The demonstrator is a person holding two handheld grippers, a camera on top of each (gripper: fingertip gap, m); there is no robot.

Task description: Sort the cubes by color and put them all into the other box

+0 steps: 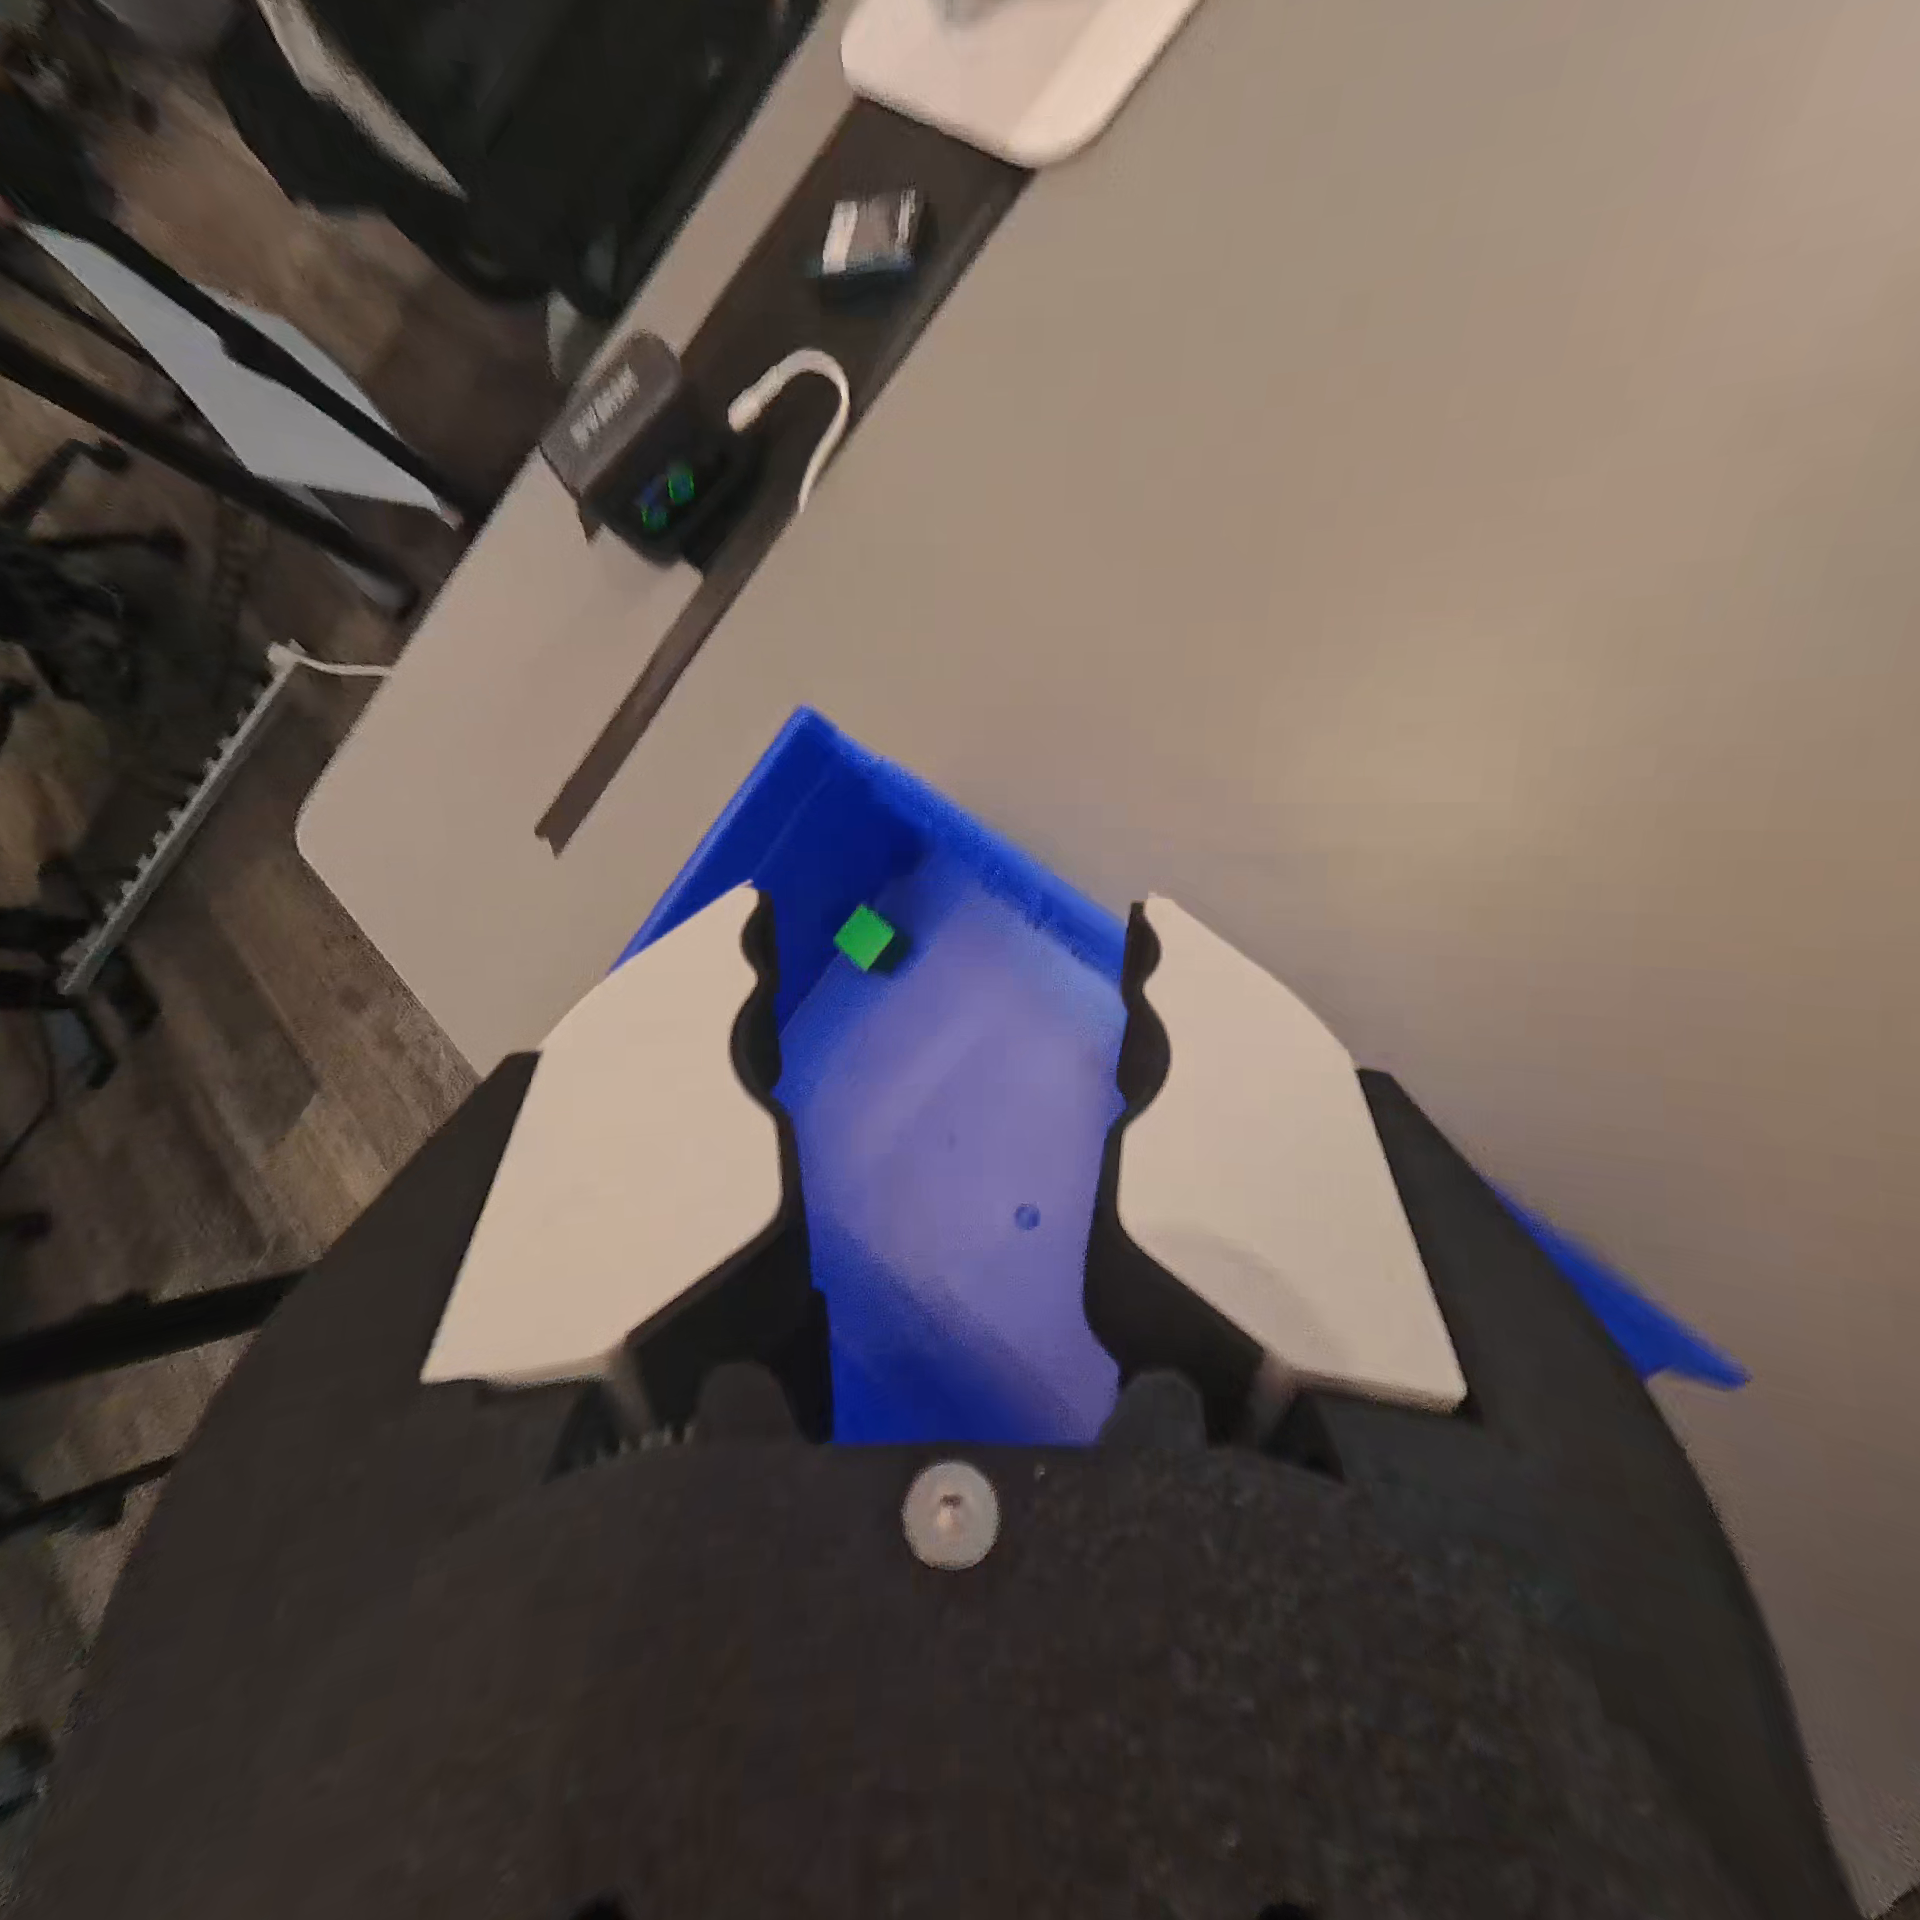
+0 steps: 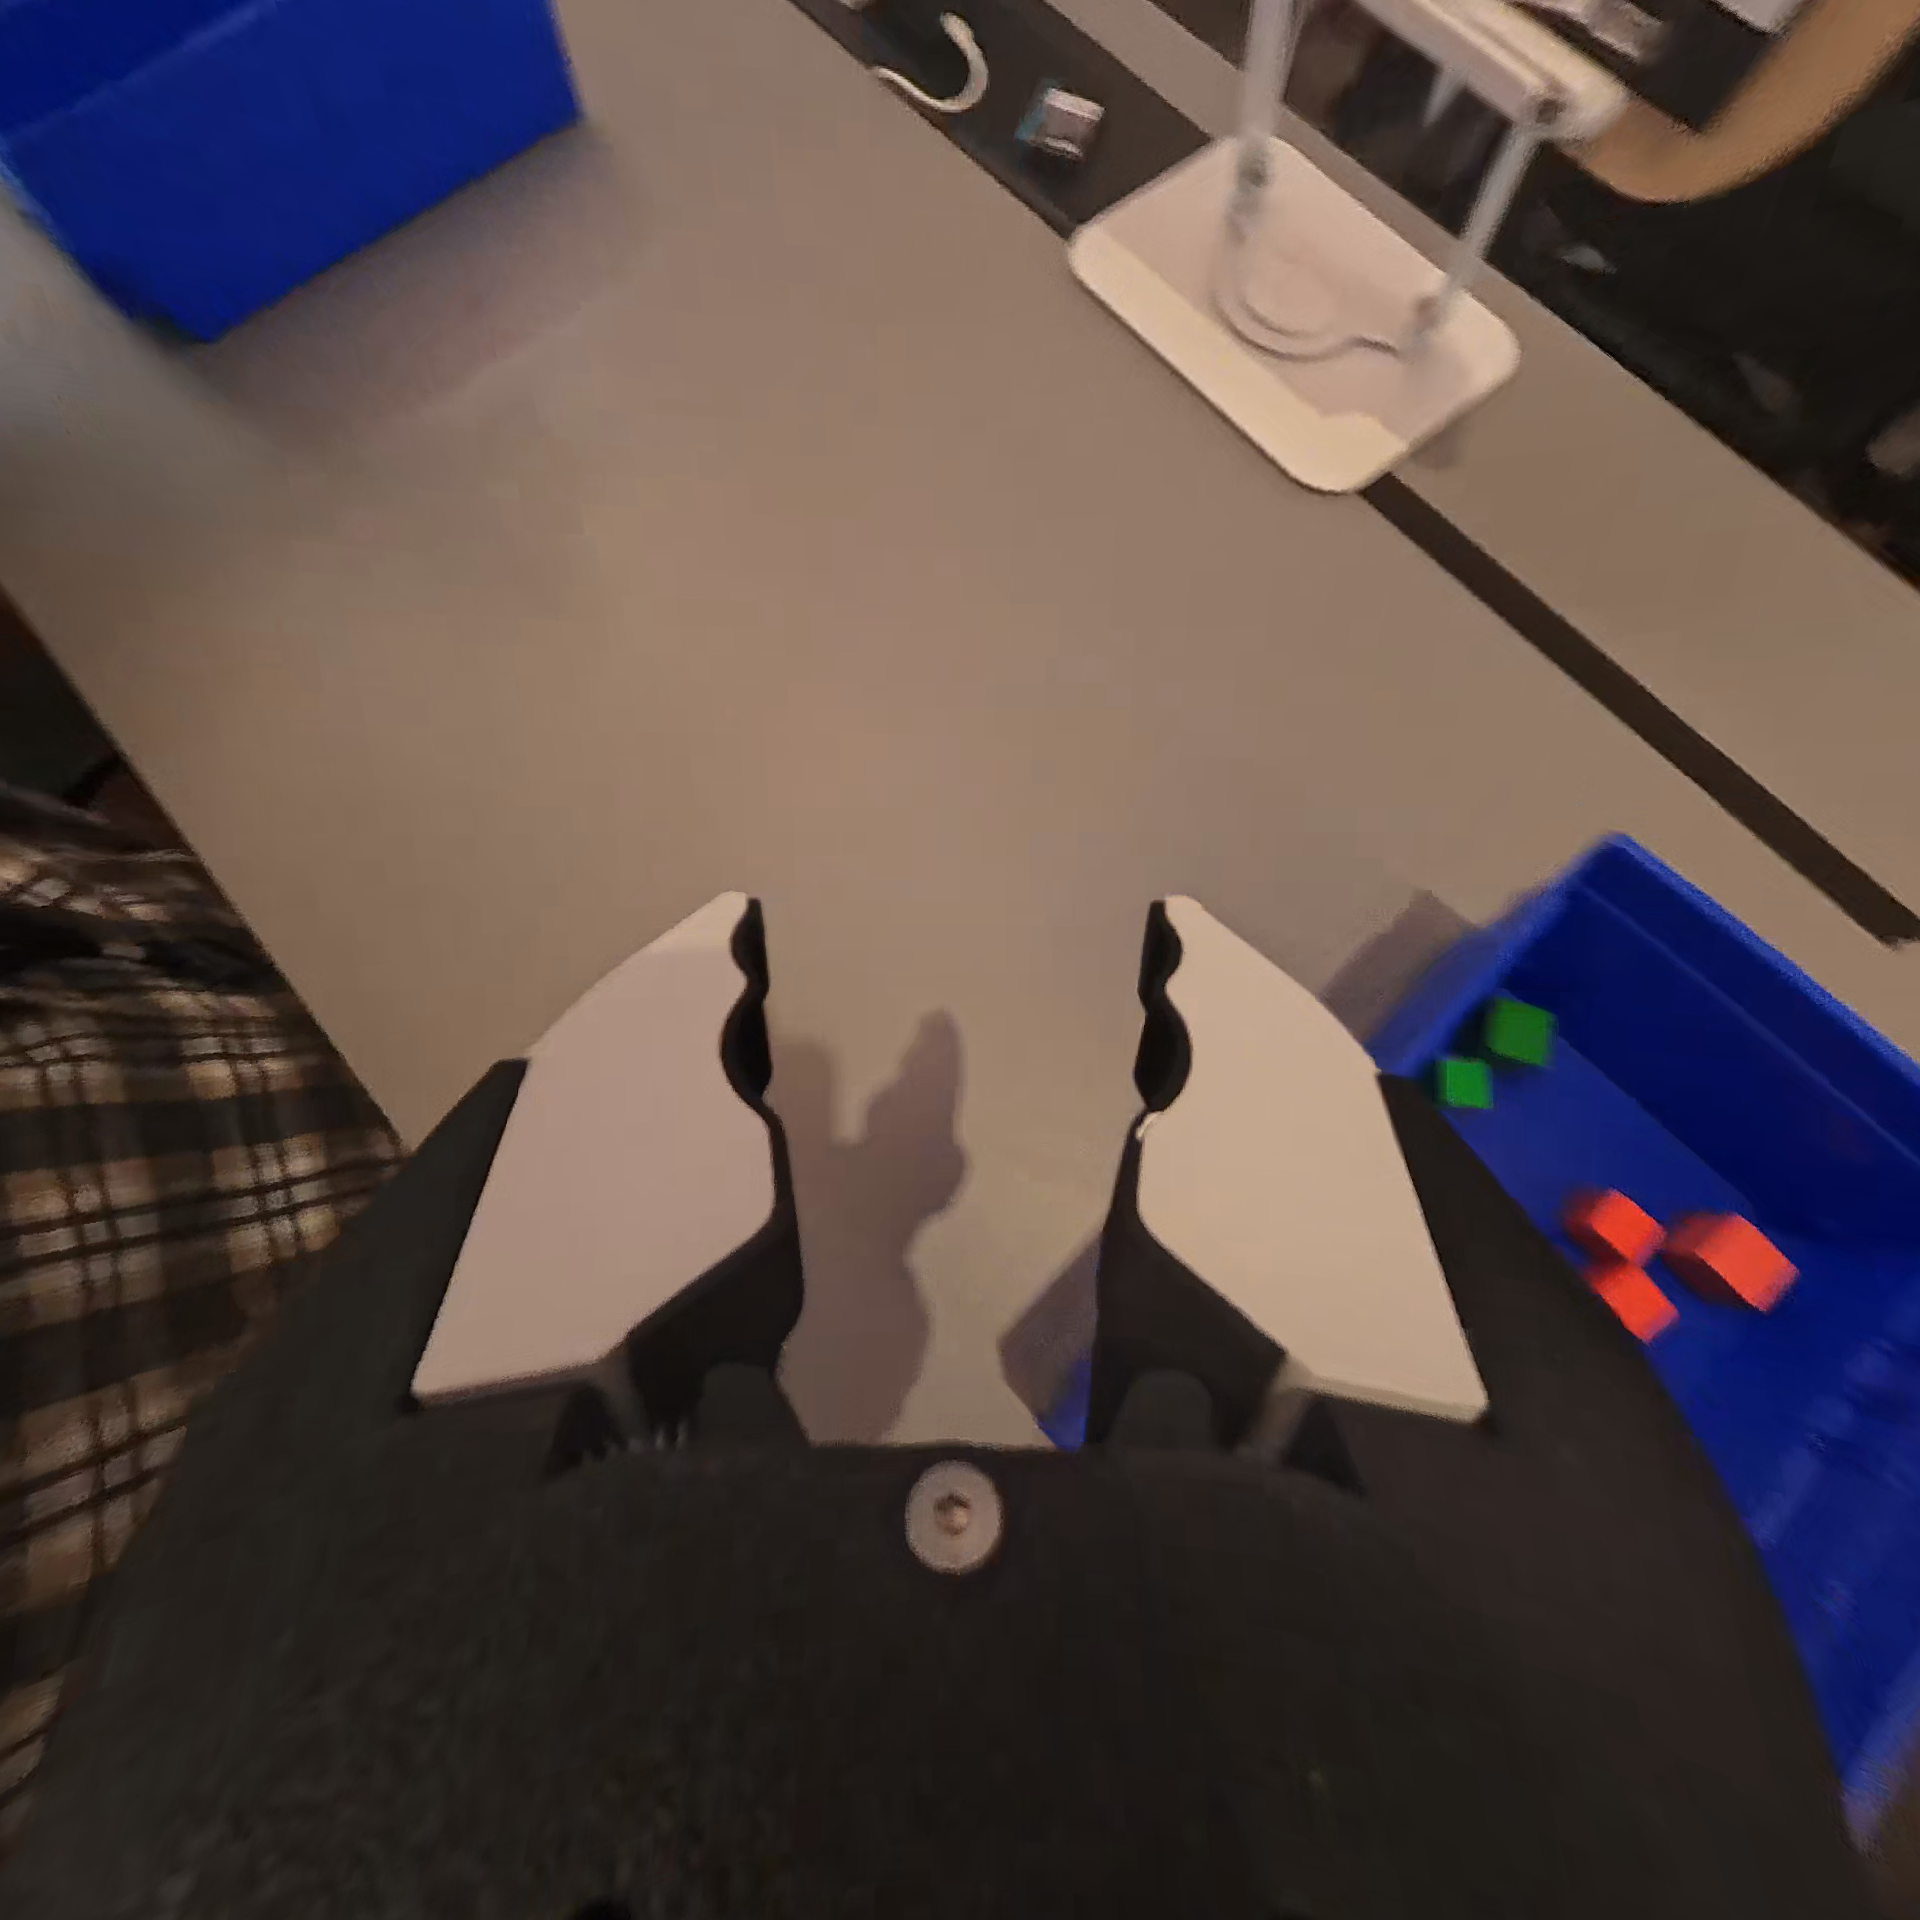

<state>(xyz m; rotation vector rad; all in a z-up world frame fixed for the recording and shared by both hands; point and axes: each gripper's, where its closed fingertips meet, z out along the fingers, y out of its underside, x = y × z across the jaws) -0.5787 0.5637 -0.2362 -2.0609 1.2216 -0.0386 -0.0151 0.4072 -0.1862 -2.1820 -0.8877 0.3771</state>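
Left tongs (image 1: 945,914) hang spread and empty over a blue box (image 1: 831,821) holding one green cube (image 1: 864,937); right tongs (image 2: 951,914) gape empty above the grey counter (image 2: 831,623).

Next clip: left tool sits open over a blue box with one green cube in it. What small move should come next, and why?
Probably ease the left tool forward and down toward the green cube. Its jaws are open and empty, and the cube lies alone near the far corner of the blue box, just past the fingertips. The right tool is open over bare table.
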